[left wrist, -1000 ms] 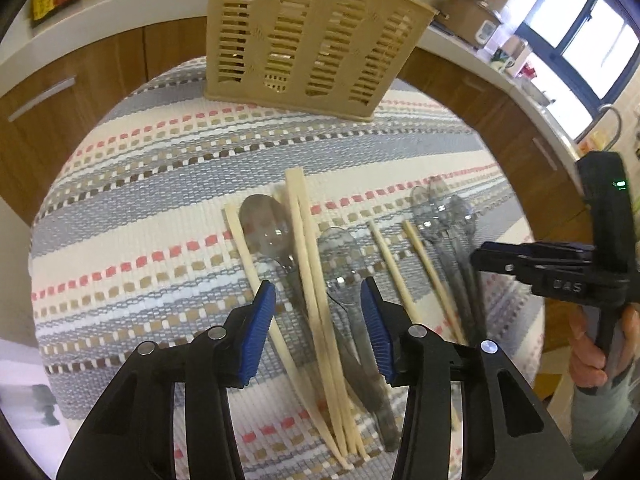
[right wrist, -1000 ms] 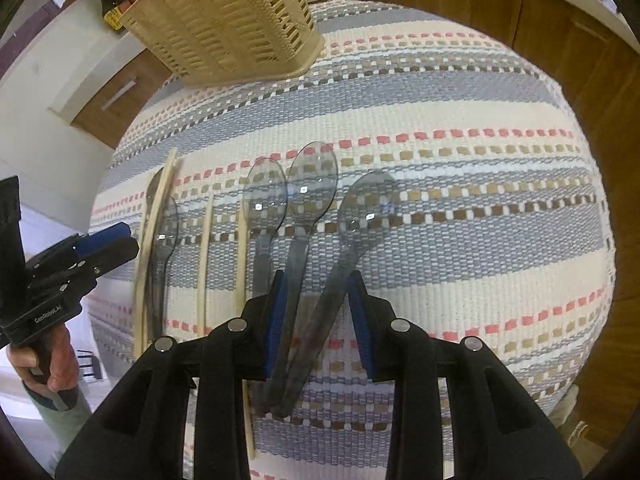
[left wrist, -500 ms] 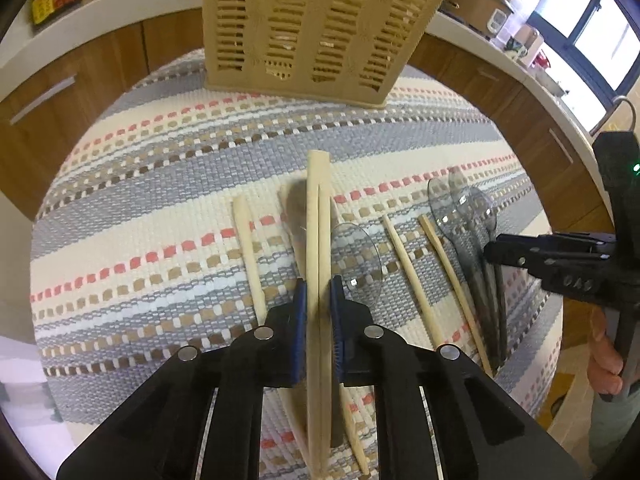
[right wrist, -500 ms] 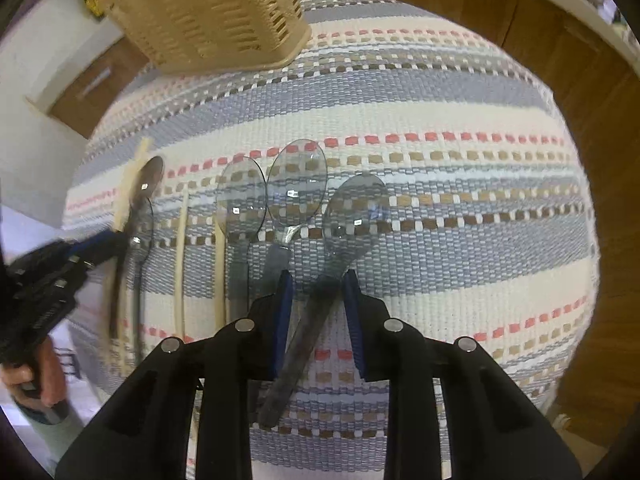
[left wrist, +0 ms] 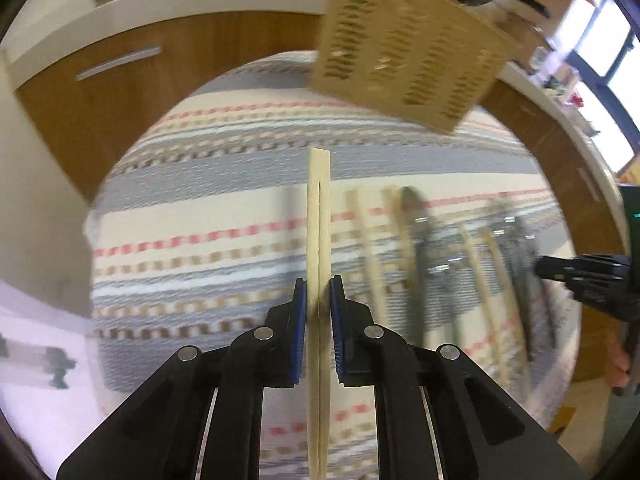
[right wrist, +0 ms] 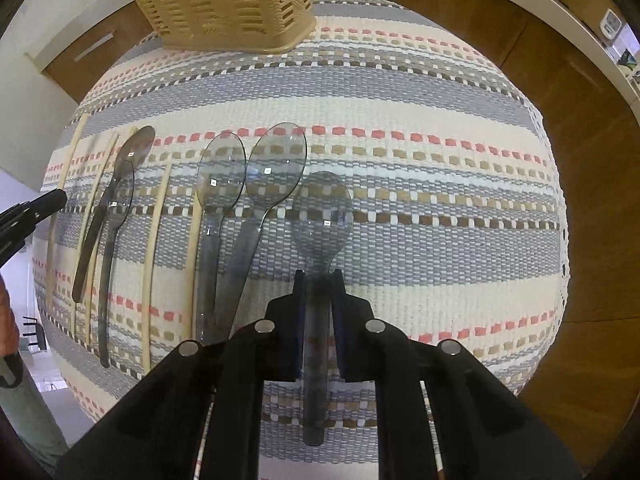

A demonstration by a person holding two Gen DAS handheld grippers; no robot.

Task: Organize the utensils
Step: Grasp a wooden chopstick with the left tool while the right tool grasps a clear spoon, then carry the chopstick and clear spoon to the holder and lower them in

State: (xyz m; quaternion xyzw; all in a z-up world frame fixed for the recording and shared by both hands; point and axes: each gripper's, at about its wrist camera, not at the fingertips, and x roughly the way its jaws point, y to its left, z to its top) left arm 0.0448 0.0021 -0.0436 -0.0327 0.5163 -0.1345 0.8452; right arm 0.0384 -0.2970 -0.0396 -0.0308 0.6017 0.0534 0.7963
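Observation:
My left gripper (left wrist: 319, 298) is shut on a pair of pale wooden chopsticks (left wrist: 319, 216) and holds them lifted above the striped mat. My right gripper (right wrist: 319, 286) is shut on the handle of a clear grey plastic spoon (right wrist: 322, 210), its bowl pointing away. Two more clear spoons (right wrist: 248, 184) lie just left of it. Further left lie two darker spoons (right wrist: 116, 196) and several loose chopsticks (right wrist: 154, 248). The beige slatted utensil basket (right wrist: 224, 0) stands at the mat's far edge; it also shows in the left wrist view (left wrist: 404, 52).
A striped woven mat (right wrist: 440, 184) covers the round table. Wooden cabinets (left wrist: 120, 92) and a white counter curve behind it. The left gripper's tip (right wrist: 36, 212) shows at the left edge of the right wrist view. The right gripper's tip (left wrist: 580, 272) shows in the left wrist view.
My left gripper closed on the chopstick pair, lifted it and swung left. My right gripper tightened on one spoon's handle and carried it right, away from the other two.

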